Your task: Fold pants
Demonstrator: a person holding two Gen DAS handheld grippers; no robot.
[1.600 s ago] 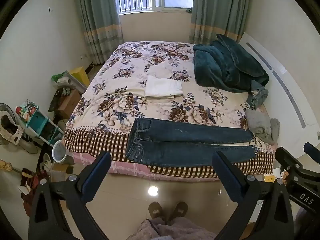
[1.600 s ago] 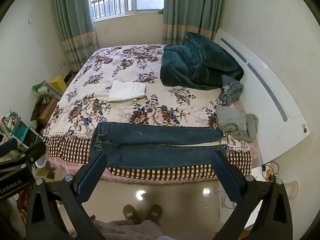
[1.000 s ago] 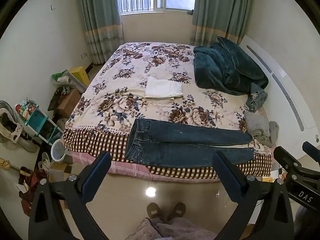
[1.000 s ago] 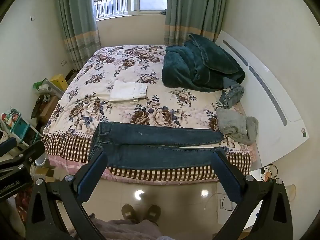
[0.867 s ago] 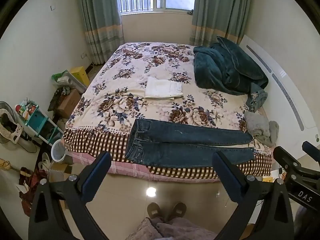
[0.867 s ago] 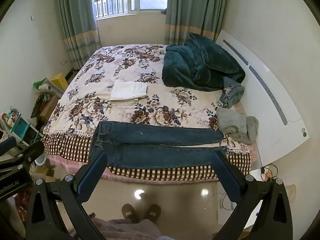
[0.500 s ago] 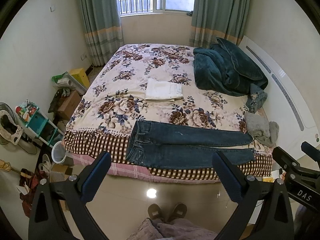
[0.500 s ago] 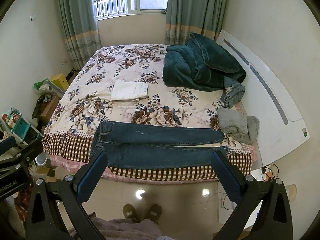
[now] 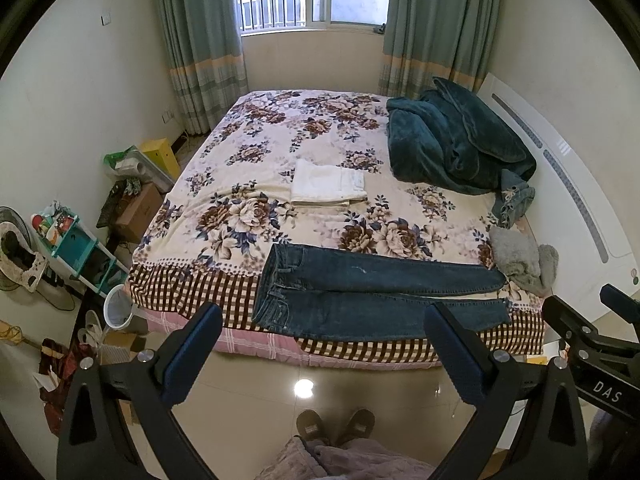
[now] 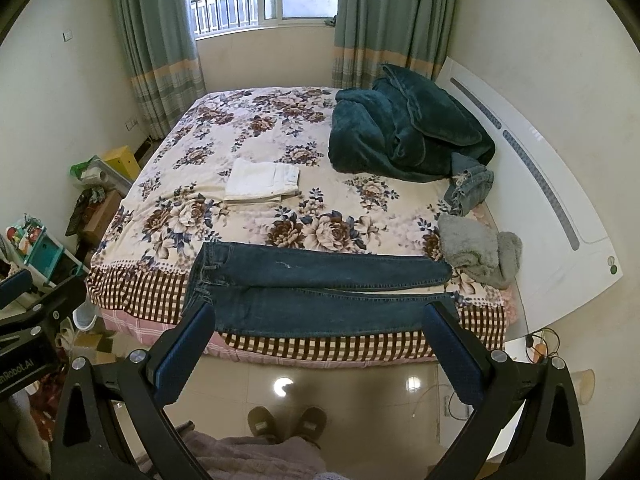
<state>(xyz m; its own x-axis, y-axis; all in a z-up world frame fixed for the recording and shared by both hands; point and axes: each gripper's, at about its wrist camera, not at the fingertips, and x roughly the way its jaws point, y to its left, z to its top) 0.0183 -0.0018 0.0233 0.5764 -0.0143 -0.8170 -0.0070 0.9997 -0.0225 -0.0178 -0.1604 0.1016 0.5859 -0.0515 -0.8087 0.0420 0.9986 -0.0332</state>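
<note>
Both hand-held grippers [image 9: 322,328] [image 10: 318,326] gape empty above jeans [image 9: 372,296]; only the right view shows a floor cable [image 10: 540,340].

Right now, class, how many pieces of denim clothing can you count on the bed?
2. The jeans lie flat along the near edge; a crumpled denim piece sits beside the green blanket. More may hide under it.

The left gripper [image 9: 322,344] is held level, jaws spread wide, nothing gripped between them. The right gripper [image 10: 320,344] is held beside it, jaws equally wide and empty. Slippered feet [image 9: 335,426] are seen below, planted together.
</note>
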